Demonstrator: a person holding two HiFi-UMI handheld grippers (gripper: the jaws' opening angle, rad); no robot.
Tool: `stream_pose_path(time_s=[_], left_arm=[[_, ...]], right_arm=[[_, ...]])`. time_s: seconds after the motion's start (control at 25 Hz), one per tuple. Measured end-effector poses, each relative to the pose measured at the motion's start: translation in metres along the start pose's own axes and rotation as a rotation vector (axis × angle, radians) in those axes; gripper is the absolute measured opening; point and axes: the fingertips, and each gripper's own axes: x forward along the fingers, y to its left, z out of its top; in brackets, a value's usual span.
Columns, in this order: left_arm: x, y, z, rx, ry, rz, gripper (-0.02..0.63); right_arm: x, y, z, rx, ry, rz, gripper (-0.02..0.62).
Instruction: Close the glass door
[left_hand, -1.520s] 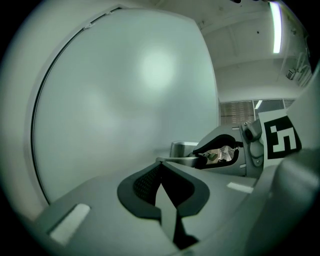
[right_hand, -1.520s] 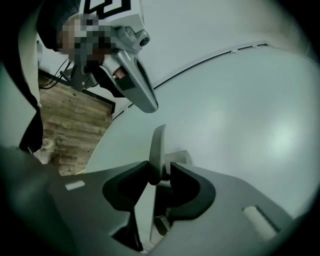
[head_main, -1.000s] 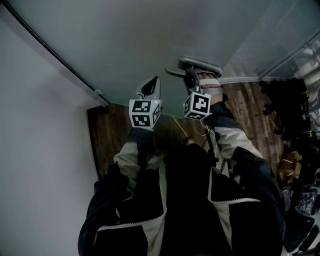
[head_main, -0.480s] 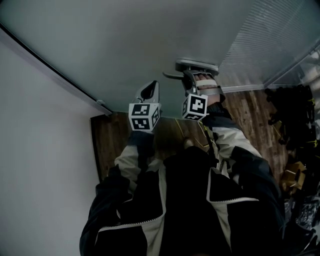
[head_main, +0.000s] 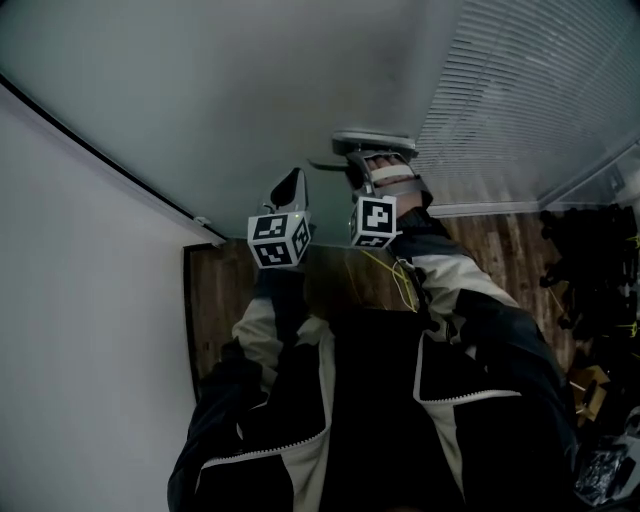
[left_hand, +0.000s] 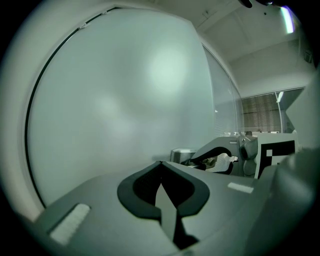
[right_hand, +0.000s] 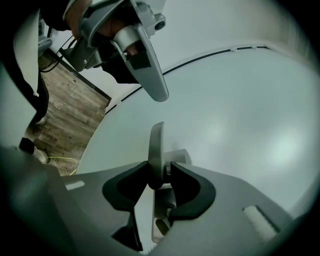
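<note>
Glass door filled the upper half of the head view, its dark edge seal slanting down from the upper left beside the pale wall. My right claw was clamped on the metal lever handle, I judged for a firm hold to swing the panel; the lever's long axis ran across the upper centre, free end pointing left. My left claw, closed and empty, pointed at the glass left of it, probably to push.
</note>
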Motion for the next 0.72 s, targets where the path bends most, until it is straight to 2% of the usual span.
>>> stream_pose_path(time_s=[0.16, 0.28, 0.72], left_arm=[[0.022, 0.011, 0.011, -0.001, 0.005, -0.013, 0.002], [0.025, 0.023, 0.01, -0.017, 0.006, -0.016, 0.002], [0.052, 0.036, 0.013, 0.02, 0.023, -0.067, 0.002]], right_arm=[[0.029, -0.021, -0.007, -0.011, 0.015, -0.001, 0.143], [0.04, -0.021, -0.011, -0.005, 0.033, -0.007, 0.141], [0.078, -0.037, -0.029, -0.013, 0.104, -0.007, 0.141]])
